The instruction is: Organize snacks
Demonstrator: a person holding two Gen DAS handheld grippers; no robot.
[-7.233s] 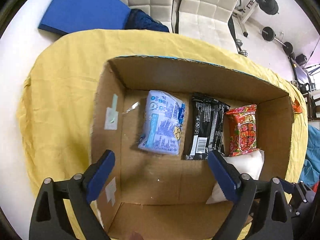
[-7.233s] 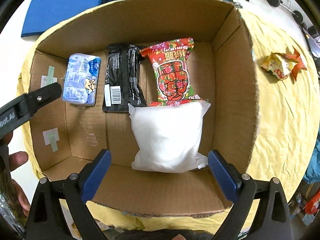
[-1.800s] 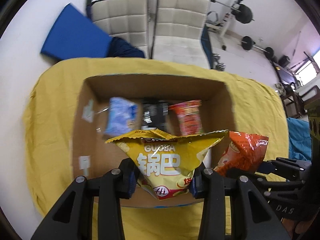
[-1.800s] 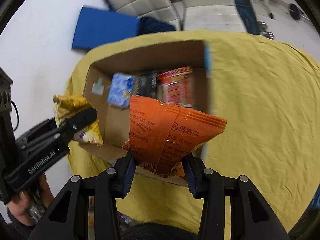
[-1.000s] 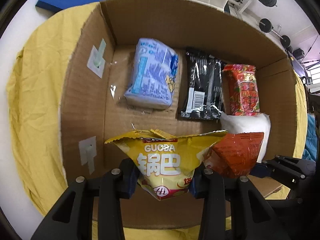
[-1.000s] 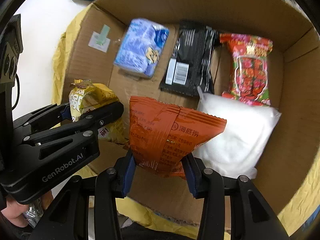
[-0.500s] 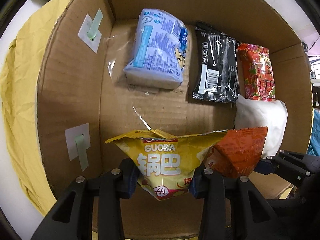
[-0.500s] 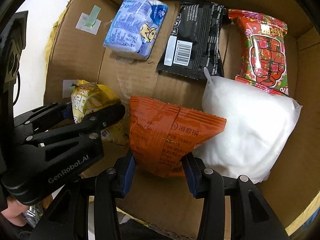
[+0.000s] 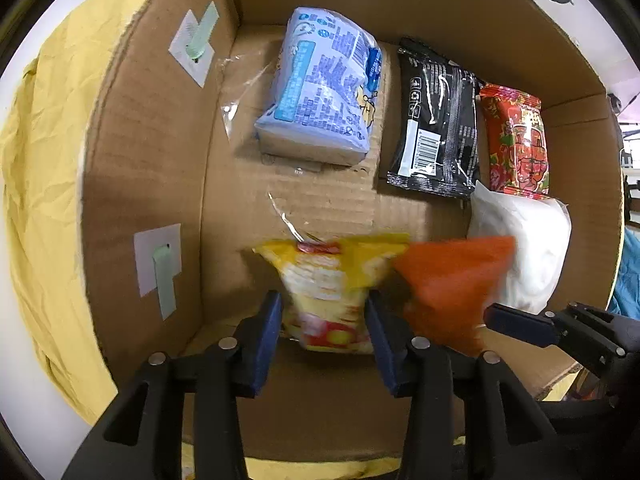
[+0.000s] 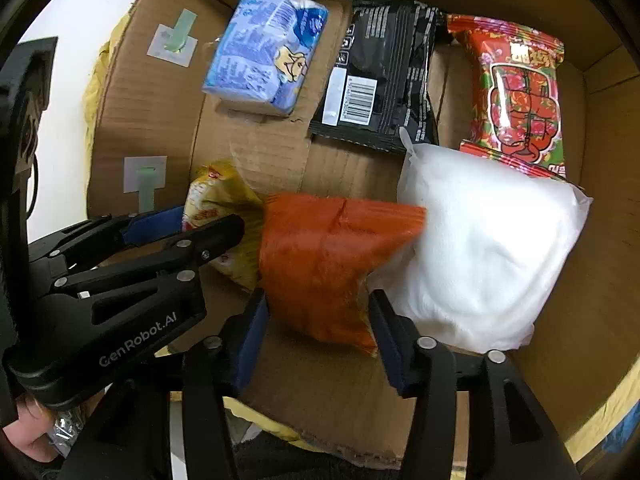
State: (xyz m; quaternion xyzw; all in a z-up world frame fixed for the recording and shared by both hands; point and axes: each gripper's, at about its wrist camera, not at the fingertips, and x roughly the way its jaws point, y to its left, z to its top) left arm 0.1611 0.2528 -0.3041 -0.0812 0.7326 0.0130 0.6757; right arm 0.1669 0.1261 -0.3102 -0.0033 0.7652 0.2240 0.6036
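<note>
A yellow snack bag [image 9: 332,292] drops, blurred, out of my left gripper [image 9: 324,316], whose jaws have parted over the near left floor of the cardboard box [image 9: 144,152]. Beside it an orange snack bag [image 10: 324,256] falls, blurred, from my right gripper [image 10: 316,320], also parted, against a white bag [image 10: 480,248]. Along the box's far side lie a blue-and-white pack [image 9: 320,96], a black packet [image 9: 436,128] and a red packet [image 9: 516,140]. In the right wrist view the yellow bag [image 10: 224,220] shows behind the left gripper's finger [image 10: 200,240].
The box stands on a yellow cloth [image 9: 36,152]. Its walls rise close around both grippers. Taped labels [image 9: 158,264] sit on the left wall. A hand [image 10: 28,436] holds the left gripper's handle at the lower left.
Both grippers have opened and let go of their bags. The yellow and orange bags are falling onto the box floor, blurred, and the grippers sit a little lower in the box.
</note>
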